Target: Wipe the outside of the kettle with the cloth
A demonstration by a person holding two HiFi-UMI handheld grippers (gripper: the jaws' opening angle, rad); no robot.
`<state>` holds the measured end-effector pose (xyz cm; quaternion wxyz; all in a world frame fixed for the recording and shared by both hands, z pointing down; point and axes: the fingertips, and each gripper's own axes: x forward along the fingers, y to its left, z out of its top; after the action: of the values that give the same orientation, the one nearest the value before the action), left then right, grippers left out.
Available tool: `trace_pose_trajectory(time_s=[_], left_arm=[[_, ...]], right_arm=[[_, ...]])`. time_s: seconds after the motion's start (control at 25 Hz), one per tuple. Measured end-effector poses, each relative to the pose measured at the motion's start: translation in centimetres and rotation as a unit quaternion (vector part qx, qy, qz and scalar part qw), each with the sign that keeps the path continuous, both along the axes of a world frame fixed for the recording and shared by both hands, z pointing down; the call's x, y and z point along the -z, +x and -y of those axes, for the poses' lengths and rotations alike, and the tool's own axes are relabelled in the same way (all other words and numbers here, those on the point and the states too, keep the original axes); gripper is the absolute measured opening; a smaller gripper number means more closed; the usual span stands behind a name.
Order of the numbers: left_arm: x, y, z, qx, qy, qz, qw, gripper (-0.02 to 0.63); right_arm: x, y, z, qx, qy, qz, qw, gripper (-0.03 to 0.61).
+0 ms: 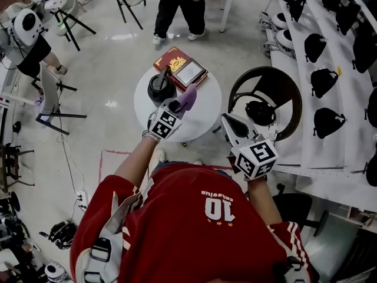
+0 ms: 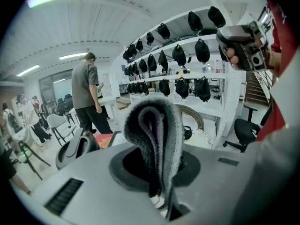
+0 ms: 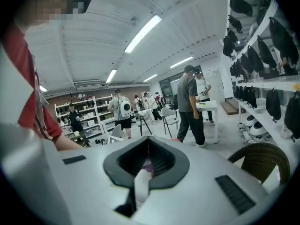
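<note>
The left tool [image 1: 178, 105] is clenched on a soft purple-grey cloth [image 2: 155, 135]. In the left gripper view the cloth is folded over and stands up out of the jaws as a thick looped hump, its lower end pinched between the black pads.

The squat black kettle with an arched handle [image 1: 161, 88] sits on the round white counter [image 1: 203, 119], just ahead of this tool's tip and a little to its left. The cloth's free end is held beside and above the kettle, and I cannot tell whether the two touch. In the left gripper view the kettle shows low on the tool's left, with its handle curving over the top.

Beyond the kettle, further from the tool, a flat red box with gold ornament [image 1: 172, 59] lies at the counter's far edge. A grey-framed panel [image 1: 190, 72] rests against its right side.

The right tool [image 3: 149, 144] is held up off to the right of the counter and well apart from the kettle. Its jaws are drawn together at the tips and clamp nothing. A sliver of white and purple shows in the hollow behind the tips, too small to identify. A round dark-rimmed chair [image 1: 293, 93] stands on the far right side of this tool.
</note>
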<state>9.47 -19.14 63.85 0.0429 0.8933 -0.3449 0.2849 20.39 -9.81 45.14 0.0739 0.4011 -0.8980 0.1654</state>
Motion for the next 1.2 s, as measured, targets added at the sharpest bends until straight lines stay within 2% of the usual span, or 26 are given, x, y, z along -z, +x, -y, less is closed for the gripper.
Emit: trace_pose_trajectory(time_s=[0.28, 0.44, 0.64, 0.88, 0.96, 1.2], left_arm=[[5.8, -3.1, -1.9, 0.005, 0.04, -0.056, 0.9976, 0.046], [8.4, -5.7, -3.1, -0.002, 0.06, -0.072, 0.9956, 0.046], [10.9, -10.4, -4.0, 0.022, 0.071, -0.11, 0.9911, 0.046], [13.7, -16.4, -4.2, 0.053, 0.089, -0.147, 0.9838, 0.046], [14.4, -18.5, -3.5, 0.057, 0.097, -0.147, 0.9827, 0.046], [14.2, -23.7, -1.1, 0.046, 0.118, -0.11, 0.9858, 0.046]], right_arm=[[1.2, -3.8, 1.5, 0.012, 0.007, -0.001, 1.0, 0.017], [1.0, -6.8, 2.3, 0.027, 0.001, -0.009, 1.0, 0.017], [1.5, -11.4, 3.1, 0.046, 0.011, -0.016, 0.999, 0.017], [1.7, -15.1, 4.5, 0.036, 0.018, -0.015, 0.999, 0.017], [1.8, -16.3, 4.7, 0.029, 0.018, -0.012, 0.999, 0.017], [2.1, -19.3, 5.1, 0.003, 0.021, -0.012, 1.0, 0.017]])
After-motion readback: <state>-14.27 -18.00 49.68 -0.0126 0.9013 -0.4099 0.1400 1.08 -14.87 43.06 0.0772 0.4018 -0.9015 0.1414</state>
